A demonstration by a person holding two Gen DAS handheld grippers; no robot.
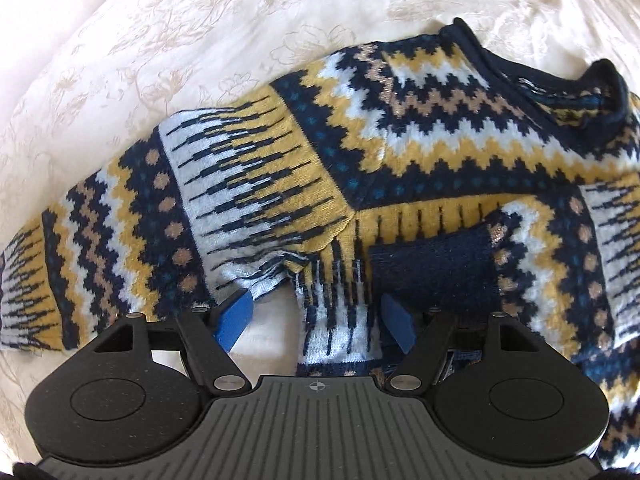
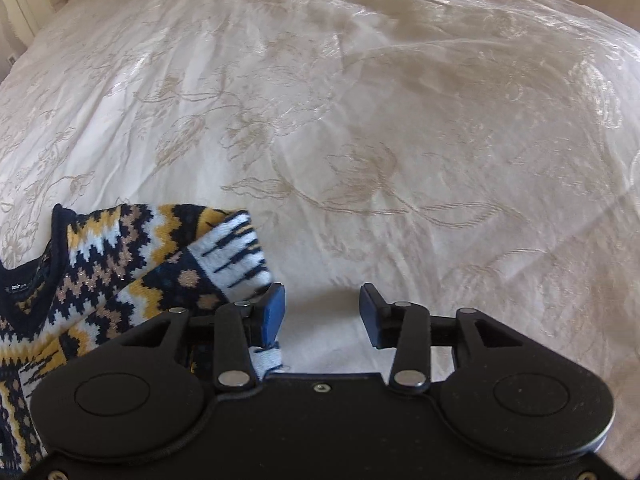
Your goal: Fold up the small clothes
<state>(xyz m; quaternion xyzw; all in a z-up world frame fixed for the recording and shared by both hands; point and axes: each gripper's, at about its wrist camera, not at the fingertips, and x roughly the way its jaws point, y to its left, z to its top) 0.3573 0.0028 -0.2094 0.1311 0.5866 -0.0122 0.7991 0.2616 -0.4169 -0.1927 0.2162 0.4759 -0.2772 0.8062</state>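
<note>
A small knitted sweater (image 1: 400, 128) in navy, yellow and white zigzags lies on a cream bedspread (image 1: 160, 40). In the left wrist view its left sleeve (image 1: 120, 232) stretches out to the left, and the other sleeve, with a navy cuff (image 1: 432, 268), lies folded across the body. My left gripper (image 1: 316, 316) is open, low over the sweater's side edge, with knit between its blue fingers (image 1: 236, 316). My right gripper (image 2: 322, 312) is open and empty over bare bedspread, its left finger (image 2: 272, 312) at the edge of the folded sleeve (image 2: 236, 256).
The cream floral bedspread (image 2: 360, 120) spreads far beyond the sweater. A tufted headboard (image 2: 24, 4) shows at the far upper left of the right wrist view.
</note>
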